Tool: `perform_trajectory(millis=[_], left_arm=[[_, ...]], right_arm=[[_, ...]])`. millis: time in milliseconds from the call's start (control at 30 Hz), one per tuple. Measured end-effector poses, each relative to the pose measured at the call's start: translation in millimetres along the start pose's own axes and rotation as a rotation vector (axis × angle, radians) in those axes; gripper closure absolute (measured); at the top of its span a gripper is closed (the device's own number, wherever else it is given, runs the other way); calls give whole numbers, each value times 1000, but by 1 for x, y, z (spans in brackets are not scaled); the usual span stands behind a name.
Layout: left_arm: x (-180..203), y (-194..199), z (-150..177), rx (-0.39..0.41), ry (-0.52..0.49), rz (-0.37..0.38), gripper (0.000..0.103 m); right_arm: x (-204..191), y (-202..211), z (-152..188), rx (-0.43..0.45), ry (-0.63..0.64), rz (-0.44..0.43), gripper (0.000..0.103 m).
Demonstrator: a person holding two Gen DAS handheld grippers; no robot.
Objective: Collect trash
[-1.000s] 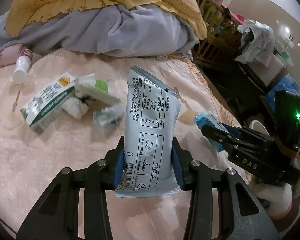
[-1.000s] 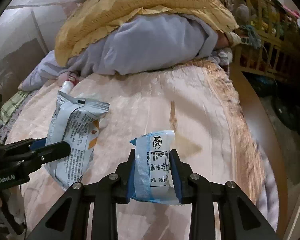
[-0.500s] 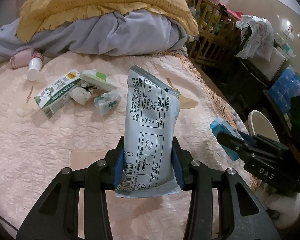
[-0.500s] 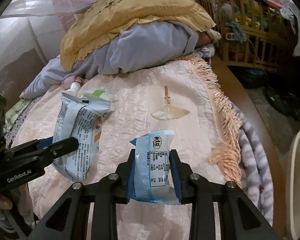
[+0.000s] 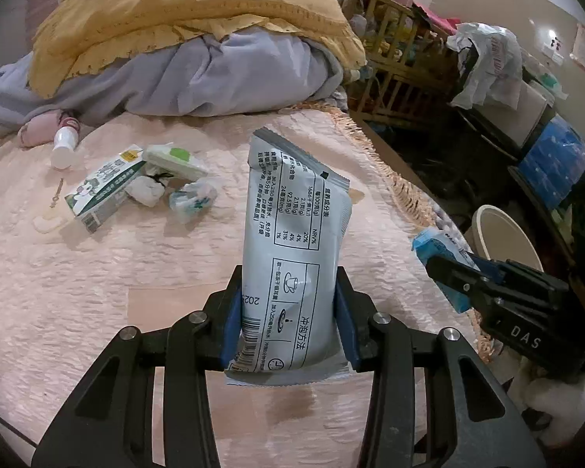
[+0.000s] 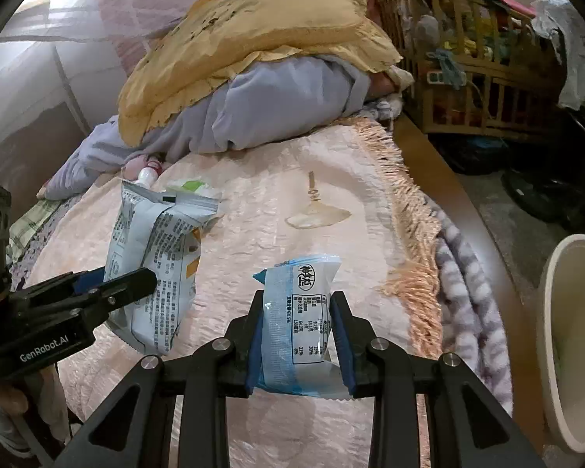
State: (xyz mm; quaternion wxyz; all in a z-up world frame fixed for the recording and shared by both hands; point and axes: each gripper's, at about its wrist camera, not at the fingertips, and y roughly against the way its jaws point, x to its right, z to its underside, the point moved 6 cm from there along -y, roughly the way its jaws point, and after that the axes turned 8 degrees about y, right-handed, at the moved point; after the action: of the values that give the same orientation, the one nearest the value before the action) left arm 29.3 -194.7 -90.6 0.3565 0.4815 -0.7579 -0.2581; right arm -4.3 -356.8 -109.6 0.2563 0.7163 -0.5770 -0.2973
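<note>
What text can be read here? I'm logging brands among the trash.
"冲泡方法" and "NRV%": grey sachet in the left gripper.
"DAS": right gripper body, seen from the left wrist.
"GenRobot.AI": left gripper body, seen from the right wrist.
Blue wrapper: logo and table too blurred.
Green-white carton: print too small.

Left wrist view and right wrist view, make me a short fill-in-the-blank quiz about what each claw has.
1. The left claw is shut on a tall ____ packet.
2. The right claw is shut on a small ____ packet.
3. The green-and-white carton lies on the ____.

Missing words: grey; blue; bed
</note>
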Motion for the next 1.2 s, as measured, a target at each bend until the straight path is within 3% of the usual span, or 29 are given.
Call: perform_trajectory(millis=[667, 1200], left_arm=[[49, -15, -1, -27, -60, 67, 63], [108, -32, 0, -78, -106, 175, 63]], right_arm=[[42, 31, 14, 17, -62, 57, 73], [92, 56, 27, 24, -141, 131, 73]])
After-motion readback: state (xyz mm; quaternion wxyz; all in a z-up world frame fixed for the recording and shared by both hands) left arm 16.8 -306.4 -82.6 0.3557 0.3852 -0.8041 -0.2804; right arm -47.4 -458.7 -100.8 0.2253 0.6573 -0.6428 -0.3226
